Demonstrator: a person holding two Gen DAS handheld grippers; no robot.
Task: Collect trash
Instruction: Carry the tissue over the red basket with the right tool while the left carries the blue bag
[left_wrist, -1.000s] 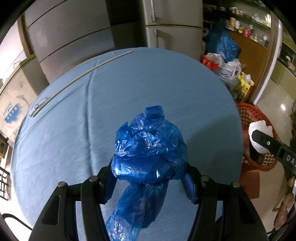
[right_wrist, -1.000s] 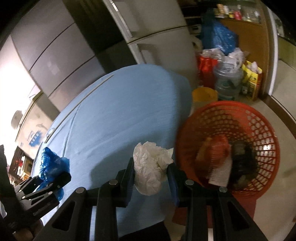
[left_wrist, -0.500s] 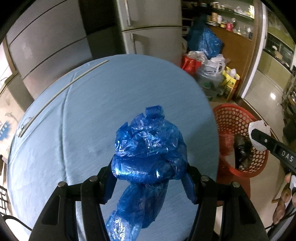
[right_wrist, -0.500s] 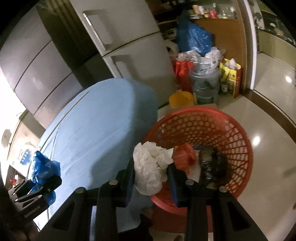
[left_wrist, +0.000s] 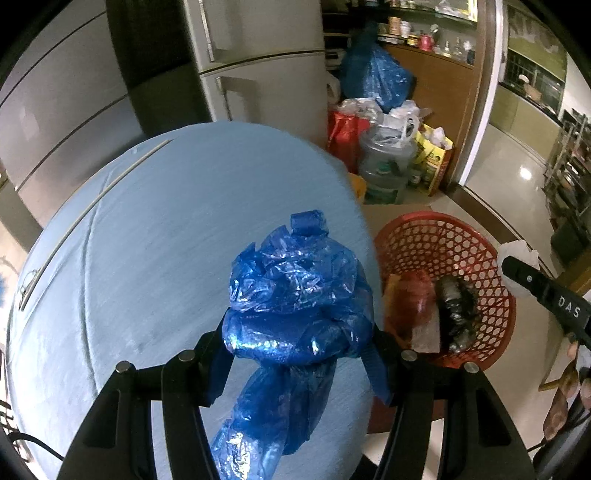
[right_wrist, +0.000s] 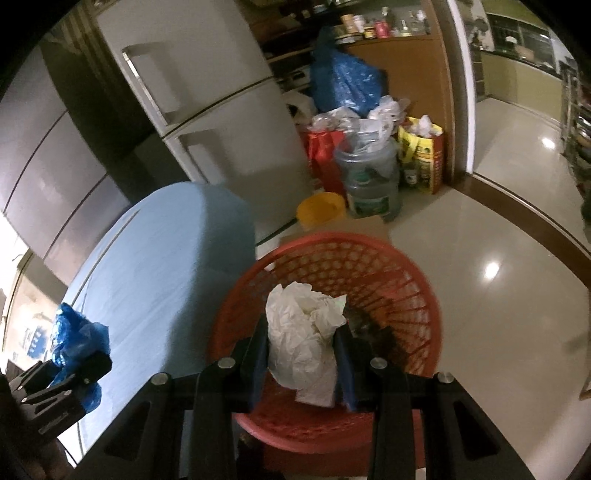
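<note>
The blue plastic bag (left_wrist: 295, 317) runs off the bottom edge of the left wrist view, so its lower end is unseen, and it hides the table (left_wrist: 155, 236) behind it. In the right wrist view the crumpled white paper (right_wrist: 303, 336) covers most of what lies in the red basket (right_wrist: 402, 280); only a dark, blurred scrap shows to its right. The basket's near rim is hidden behind the right tool (right_wrist: 301, 363). The jars on the far shelf (right_wrist: 369, 27) are too small to tell apart.

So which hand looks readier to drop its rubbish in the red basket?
The right. Its gripper holds the white paper over the basket, while the left gripper holds the blue bag above the table.
</note>
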